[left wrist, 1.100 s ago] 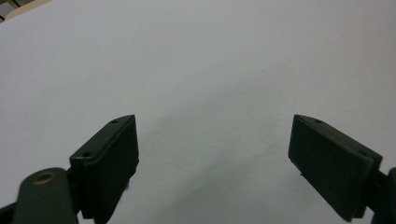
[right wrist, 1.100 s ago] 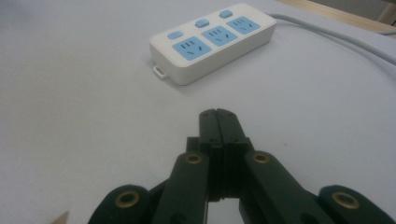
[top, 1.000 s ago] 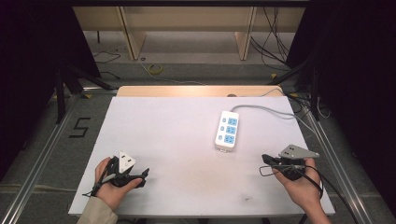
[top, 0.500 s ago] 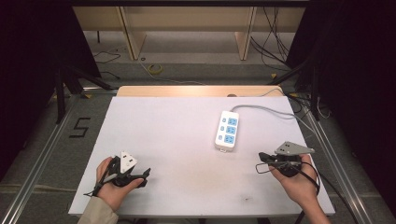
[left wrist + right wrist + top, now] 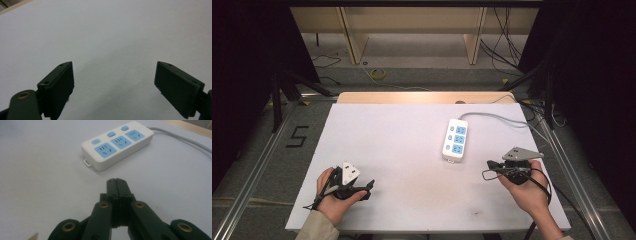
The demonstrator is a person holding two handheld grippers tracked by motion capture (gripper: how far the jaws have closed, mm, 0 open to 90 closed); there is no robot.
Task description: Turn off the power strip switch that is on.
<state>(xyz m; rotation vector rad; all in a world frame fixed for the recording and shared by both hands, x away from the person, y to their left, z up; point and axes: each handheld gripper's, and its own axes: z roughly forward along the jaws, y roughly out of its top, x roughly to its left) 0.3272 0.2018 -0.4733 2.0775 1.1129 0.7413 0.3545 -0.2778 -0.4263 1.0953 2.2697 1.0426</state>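
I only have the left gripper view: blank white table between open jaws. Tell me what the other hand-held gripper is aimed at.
Observer: The right hand-held gripper points at a white power strip with three blue sockets.
Operator: Report its jaws.
Observer: Shut, pads together, nothing between them.
Operator: Say where the strip sits.
Observer: Right of the table's middle in the high view, its grey cable trailing off the right edge.
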